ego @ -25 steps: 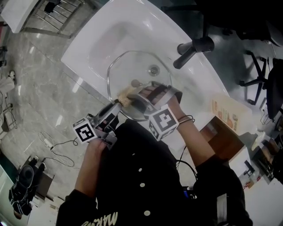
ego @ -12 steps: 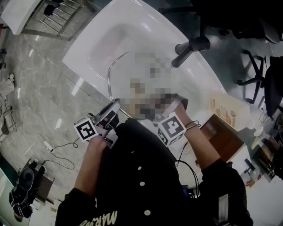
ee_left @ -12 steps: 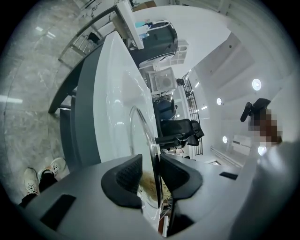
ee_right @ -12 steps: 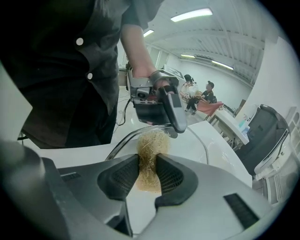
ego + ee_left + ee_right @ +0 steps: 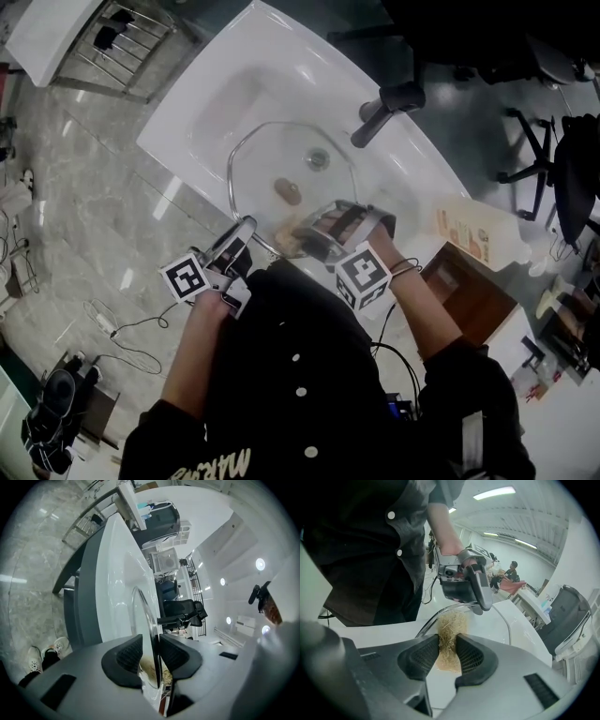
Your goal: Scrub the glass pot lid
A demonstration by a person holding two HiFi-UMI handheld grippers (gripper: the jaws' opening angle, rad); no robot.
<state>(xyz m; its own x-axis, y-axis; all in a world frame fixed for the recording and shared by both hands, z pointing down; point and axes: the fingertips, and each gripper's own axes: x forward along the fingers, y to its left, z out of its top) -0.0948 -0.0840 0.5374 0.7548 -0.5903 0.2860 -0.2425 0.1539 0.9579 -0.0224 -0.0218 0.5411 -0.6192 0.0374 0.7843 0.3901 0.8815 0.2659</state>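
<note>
Fingers of left gripper just closed to pinch glass pot lid rim at 7 o'clock over sink; right gripper, clamped on scrubber, slid from 8 to 6 o'clock, so scrubbing looks under way.

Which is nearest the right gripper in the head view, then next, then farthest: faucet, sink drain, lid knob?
1. Lid knob, just beyond the right gripper, on the glass lid.
2. Sink drain, farther in, seen through the glass.
3. Faucet, up at the right.
</note>
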